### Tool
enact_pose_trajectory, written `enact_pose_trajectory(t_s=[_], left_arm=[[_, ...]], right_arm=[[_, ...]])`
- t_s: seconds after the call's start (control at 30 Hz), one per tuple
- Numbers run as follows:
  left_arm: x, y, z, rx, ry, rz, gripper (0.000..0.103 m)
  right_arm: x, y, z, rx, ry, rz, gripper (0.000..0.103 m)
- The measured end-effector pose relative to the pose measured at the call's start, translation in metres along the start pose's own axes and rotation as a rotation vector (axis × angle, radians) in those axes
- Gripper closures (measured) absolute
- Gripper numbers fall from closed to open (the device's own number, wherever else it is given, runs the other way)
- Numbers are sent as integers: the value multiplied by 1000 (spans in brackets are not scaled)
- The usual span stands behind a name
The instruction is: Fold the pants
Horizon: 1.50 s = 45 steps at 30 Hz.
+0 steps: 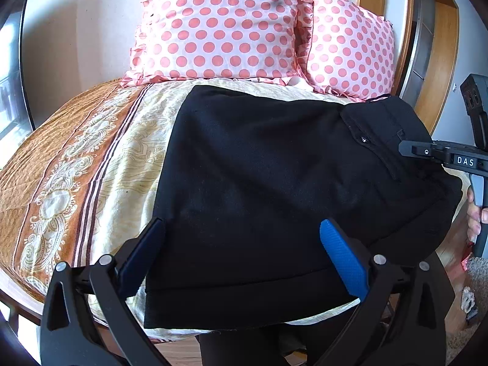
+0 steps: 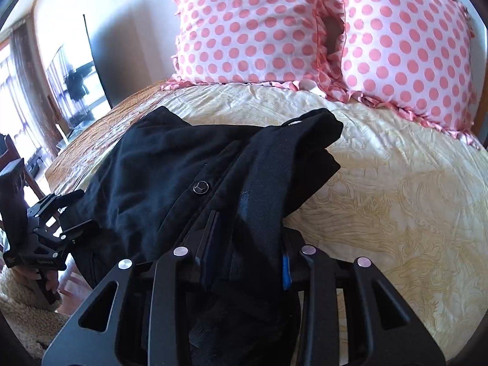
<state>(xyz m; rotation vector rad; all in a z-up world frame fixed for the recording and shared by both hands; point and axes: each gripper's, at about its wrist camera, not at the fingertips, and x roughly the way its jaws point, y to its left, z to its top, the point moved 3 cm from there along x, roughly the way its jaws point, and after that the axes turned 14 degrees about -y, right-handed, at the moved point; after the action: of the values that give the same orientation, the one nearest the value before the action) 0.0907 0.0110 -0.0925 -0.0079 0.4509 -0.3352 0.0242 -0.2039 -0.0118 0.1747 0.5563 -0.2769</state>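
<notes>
Pants (image 1: pixel 274 167): black, lying on the bedspread (image 1: pixel 116 158), already doubled over, hem edges nearest the left gripper (image 1: pixel 241 253), waistband and button end toward the right gripper (image 2: pixel 244 259). Long axis runs roughly from one gripper to the other.

Left gripper: fingers spread wide, one either side of the hem-end corner, cloth passing between them, not pinched. Right gripper: narrow, clamped on a thick bundle of waistband fabric, which drapes over its near side.

Judgement: right hand is the holding one; next fold likely carries the waist end across toward the left gripper. Polka-dot pillows (image 1: pixel 225 27) lie well beyond.
</notes>
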Motion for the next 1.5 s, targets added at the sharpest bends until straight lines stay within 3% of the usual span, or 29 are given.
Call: enact_pose_trajectory(t_s=[0.17,0.3,0.37,0.47,0.7,0.77,0.9,1.1,1.37,1.43,1.5], left_arm=[[1,0,1,-3,1,-2,2],[2,2,2,-7,8,-6,2],[2,1,2,-4,14,-7,2],[-1,4,8,-27,30,-26,2],[-5,61,59,-297,23,-124,2],[11,81,69,-355,73,-147,4],[51,99,70,-508,249,-274,28],[83,101,60,-498,352,-242,31],[89,89,65,-477,365,-273,34],[88,87,66,-473,363,-262,37],[88,85,67,-462,365,-256,48]], right_arm=[[15,-51,-10,310,61,59,66],[22,-66,-17,433,78,116,62],[24,-66,-18,440,70,133,62],[20,-59,-15,422,47,164,81],[10,-46,1,369,2,212,84],[12,-47,0,380,8,212,84],[15,-54,-6,415,19,211,84],[17,-58,-10,442,29,211,84],[19,-59,-15,430,39,193,80],[22,-61,-17,439,51,181,76],[24,-63,-19,449,62,179,73]])
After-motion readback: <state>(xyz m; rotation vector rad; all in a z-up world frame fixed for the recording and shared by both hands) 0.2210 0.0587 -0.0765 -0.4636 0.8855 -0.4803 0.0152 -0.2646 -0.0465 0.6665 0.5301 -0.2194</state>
